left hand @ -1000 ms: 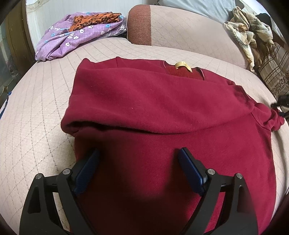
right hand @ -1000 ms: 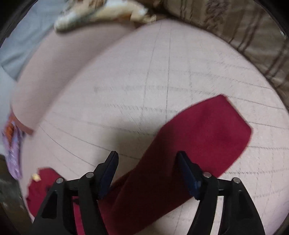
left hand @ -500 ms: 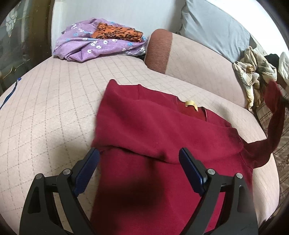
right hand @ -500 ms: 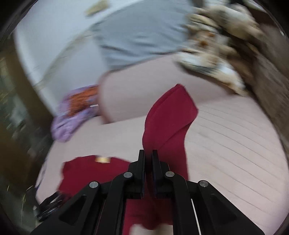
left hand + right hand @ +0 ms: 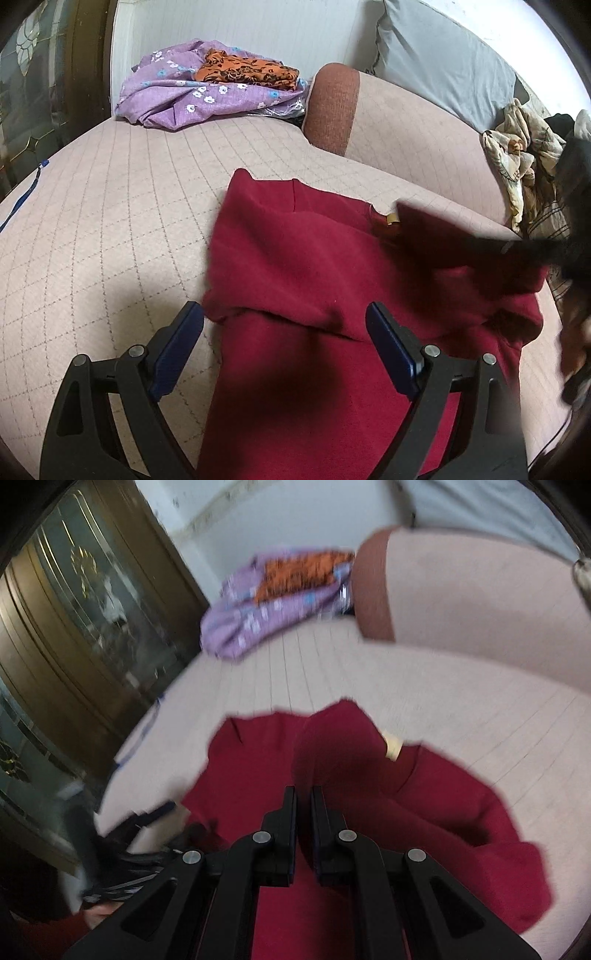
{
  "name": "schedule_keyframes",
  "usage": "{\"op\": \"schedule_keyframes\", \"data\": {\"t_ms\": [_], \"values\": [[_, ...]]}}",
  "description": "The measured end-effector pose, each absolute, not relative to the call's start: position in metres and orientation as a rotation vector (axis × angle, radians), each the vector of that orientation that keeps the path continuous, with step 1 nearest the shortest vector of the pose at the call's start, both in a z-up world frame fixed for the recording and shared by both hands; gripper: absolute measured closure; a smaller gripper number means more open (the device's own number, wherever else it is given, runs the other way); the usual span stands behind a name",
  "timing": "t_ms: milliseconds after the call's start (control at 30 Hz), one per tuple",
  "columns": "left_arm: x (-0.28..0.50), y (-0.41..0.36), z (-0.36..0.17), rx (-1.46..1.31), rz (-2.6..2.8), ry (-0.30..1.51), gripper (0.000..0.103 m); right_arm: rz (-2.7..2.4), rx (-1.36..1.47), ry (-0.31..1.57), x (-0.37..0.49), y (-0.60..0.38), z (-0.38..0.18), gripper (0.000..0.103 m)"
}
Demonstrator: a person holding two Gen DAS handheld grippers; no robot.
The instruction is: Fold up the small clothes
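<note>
Left wrist: sweater [image 5: 314, 266] collar away.

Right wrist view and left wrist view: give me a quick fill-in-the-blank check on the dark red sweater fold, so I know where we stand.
1. The right tongs are shut on the ____ of the dark red fleece sweater.
2. The left tongs stand ____ over the sweater.
3. The orange patterned cloth lies on a ____ flowered fabric.

Missing words: sleeve; open; purple
</note>
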State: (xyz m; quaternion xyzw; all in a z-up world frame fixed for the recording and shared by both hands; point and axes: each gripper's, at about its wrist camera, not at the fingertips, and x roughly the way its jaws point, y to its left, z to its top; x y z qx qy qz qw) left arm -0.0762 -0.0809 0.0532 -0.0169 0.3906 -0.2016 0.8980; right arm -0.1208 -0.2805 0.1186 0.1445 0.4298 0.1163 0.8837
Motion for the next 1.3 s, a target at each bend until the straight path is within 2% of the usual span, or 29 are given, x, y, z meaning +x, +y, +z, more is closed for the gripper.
{"op": "schedule_keyframes", "data": {"t_ms": [100, 200, 267, 333, 467, 600, 767, 933, 1033, 1167, 1200, 1267, 1300], "values": [[-0.076, -0.081, 0.052, -0.029, -0.415, 0.812, 0.013, 0.259, 0.338, 1.003, -0.112, -0.273, 0.078, 0.092], [-0.077, -0.081, 0.052, -0.029, -0.415, 0.811, 0.013, 0.246, 0.328, 1.051, -0.120, -0.272, 0.070, 0.083], [-0.077, -0.082, 0.052, -0.022, -0.417, 0.809, 0.013, 0.242, 0.315, 1.023, -0.134, -0.278, 0.083, 0.063], [-0.078, -0.084, 0.051, -0.012, -0.417, 0.810, 0.013, 0.237, 0.331, 0.973, -0.155, -0.283, 0.098, 0.052], [-0.080, -0.086, 0.051, -0.010, -0.423, 0.813, 0.013, 0.183, 0.261, 0.914, -0.186, -0.288, 0.112, 0.044], [-0.080, -0.086, 0.051, -0.004, -0.422, 0.814, 0.013, 0.168, 0.111, 0.954, -0.180, -0.268, 0.101, 0.044], [-0.076, -0.080, 0.048, -0.034, -0.411, 0.837, 0.013, 0.209, 0.093, 0.991, -0.164, -0.244, 0.080, 0.044], [-0.079, -0.085, 0.048, -0.007, -0.423, 0.829, 0.013, 0.142, 0.129, 0.929, -0.150, -0.254, 0.068, 0.046], [-0.080, -0.086, 0.049, -0.008, -0.429, 0.831, 0.013, 0.059, 0.247, 0.944, -0.141, -0.285, 0.061, 0.046], [-0.082, -0.087, 0.053, -0.029, -0.474, 0.821, 0.013, 0.070, 0.357, 0.934, -0.163, -0.310, 0.078, 0.045], [-0.083, -0.088, 0.055, -0.034, -0.486, 0.823, 0.013, 0.090, 0.390, 0.920, -0.176, -0.315, 0.086, 0.044], [-0.085, -0.093, 0.059, -0.042, -0.521, 0.832, 0.013, 0.103, 0.431, 0.871, -0.204, -0.324, 0.100, 0.034], [-0.085, -0.096, 0.063, -0.036, -0.529, 0.822, 0.013, 0.075, 0.435, 0.833, -0.223, -0.331, 0.108, 0.034]]}}
